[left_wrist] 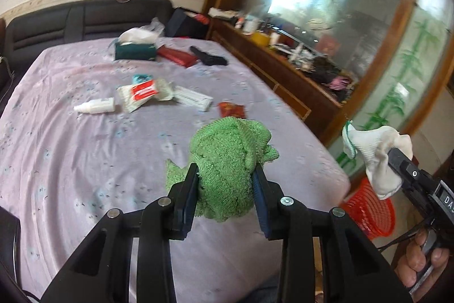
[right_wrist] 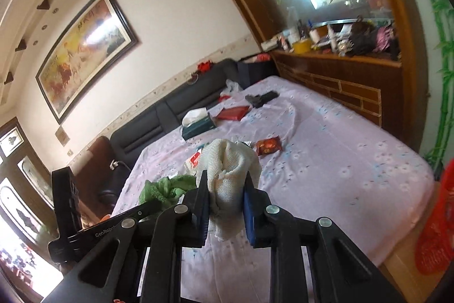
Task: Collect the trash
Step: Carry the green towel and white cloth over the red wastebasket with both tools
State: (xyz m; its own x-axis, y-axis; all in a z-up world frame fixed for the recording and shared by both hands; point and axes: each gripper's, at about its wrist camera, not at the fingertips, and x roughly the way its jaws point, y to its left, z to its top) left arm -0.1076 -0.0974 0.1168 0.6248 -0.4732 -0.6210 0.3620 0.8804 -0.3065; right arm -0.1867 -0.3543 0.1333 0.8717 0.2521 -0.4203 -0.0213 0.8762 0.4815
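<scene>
My left gripper (left_wrist: 225, 175) is shut on a crumpled green cloth (left_wrist: 229, 158) and holds it above the bed's near right part. My right gripper (right_wrist: 225, 181) is shut on a white knitted glove (right_wrist: 229, 169); in the left wrist view that glove (left_wrist: 377, 155) hangs past the bed's right edge, above a red plastic basket (left_wrist: 371, 210). The basket (right_wrist: 437, 229) stands on the floor beside the bed. The green cloth (right_wrist: 164, 188) shows left of the glove. A red snack wrapper (left_wrist: 232, 109) lies on the sheet.
The bed's lilac sheet (left_wrist: 71, 161) carries a white bottle (left_wrist: 95, 106), torn packets (left_wrist: 144, 93), a white tube (left_wrist: 193, 98), a green tissue box (left_wrist: 135, 47), a red box (left_wrist: 177, 56) and a black item (left_wrist: 208, 56). A cluttered wooden shelf (left_wrist: 283, 75) runs along the right.
</scene>
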